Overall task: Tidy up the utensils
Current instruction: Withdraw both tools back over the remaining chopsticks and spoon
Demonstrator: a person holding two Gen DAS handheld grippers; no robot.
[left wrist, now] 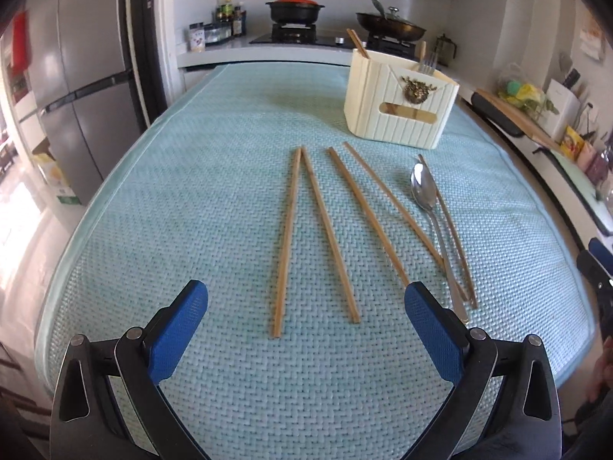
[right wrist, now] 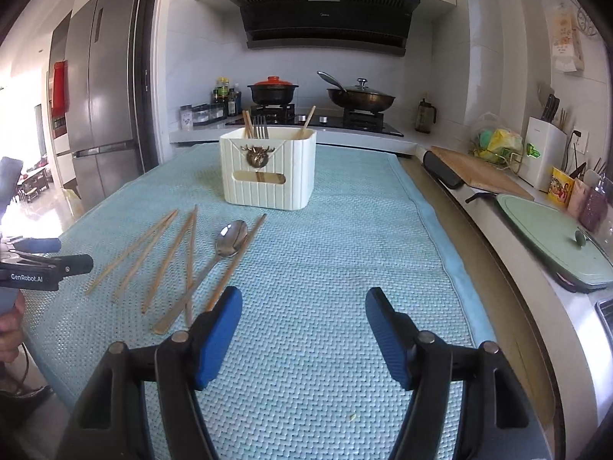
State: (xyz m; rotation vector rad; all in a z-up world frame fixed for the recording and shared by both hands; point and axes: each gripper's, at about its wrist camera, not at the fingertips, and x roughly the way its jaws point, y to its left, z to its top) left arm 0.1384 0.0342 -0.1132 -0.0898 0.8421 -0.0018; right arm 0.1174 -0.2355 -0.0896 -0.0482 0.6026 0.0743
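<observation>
Several wooden chopsticks (left wrist: 329,230) lie fanned out on the pale blue woven mat (left wrist: 184,199), with a metal spoon (left wrist: 423,188) beside them on the right. Behind them stands a cream utensil holder (left wrist: 398,103) with a fork (left wrist: 427,63) and chopsticks upright in it. My left gripper (left wrist: 306,289) is open just above the mat, and the near chopstick ends lie ahead of its fingers, untouched. My right gripper (right wrist: 304,294) is open over bare mat (right wrist: 345,230). The spoon (right wrist: 231,235) and chopsticks (right wrist: 168,260) lie to its left, the holder (right wrist: 268,168) ahead.
At the left edge of the right wrist view the left gripper (right wrist: 65,255) shows, held by a hand. A stove with a black pot (right wrist: 272,92) and a wok (right wrist: 360,99) stands behind the table. A counter with a cutting board (right wrist: 475,172) and a green lid (right wrist: 555,237) runs along the right. A fridge (right wrist: 99,115) stands at the left.
</observation>
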